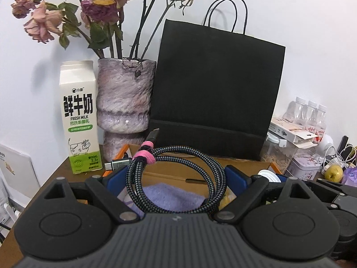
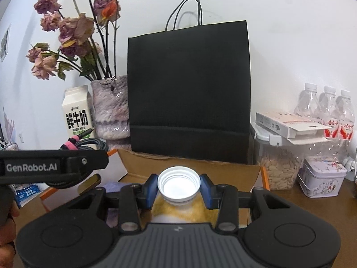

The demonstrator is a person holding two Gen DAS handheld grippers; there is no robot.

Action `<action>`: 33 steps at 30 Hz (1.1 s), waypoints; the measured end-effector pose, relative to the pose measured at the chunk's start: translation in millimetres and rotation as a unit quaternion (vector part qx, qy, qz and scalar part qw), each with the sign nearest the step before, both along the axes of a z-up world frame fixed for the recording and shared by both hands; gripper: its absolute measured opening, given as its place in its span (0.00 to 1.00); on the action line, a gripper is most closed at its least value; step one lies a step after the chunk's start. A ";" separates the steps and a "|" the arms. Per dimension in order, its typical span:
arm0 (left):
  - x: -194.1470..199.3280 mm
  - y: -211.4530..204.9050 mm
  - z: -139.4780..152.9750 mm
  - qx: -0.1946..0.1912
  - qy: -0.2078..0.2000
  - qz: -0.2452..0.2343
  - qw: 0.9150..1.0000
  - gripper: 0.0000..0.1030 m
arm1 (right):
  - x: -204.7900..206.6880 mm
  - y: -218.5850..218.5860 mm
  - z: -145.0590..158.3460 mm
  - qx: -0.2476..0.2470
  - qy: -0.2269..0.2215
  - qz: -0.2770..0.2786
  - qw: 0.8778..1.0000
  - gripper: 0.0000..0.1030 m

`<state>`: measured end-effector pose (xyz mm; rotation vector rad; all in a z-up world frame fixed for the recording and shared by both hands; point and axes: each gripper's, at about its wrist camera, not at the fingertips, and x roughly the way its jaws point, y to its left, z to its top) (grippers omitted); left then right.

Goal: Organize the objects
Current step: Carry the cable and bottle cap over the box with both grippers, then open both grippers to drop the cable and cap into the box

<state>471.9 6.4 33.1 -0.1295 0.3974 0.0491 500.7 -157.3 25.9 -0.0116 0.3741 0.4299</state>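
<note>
three water bottles point(image 2: 325, 109), one black paper bag point(image 2: 189, 89), one milk carton point(image 1: 79, 116), one vase point(image 1: 125, 102), one apple point(image 1: 334, 173)

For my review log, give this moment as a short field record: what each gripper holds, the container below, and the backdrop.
left gripper: wide, pads on a coiled braided cable with a pink tie
right gripper: shut on the white neck of a bottle
below: open cardboard box, purple cloth inside
behind box: black paper bag, vase, milk carton
</note>
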 end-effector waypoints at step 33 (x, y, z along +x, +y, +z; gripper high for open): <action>44.9 7.2 -13.5 0.019 0.021 0.013 1.000 1.00 | 41.9 0.0 -10.7 -0.016 0.018 -0.021 0.999 1.00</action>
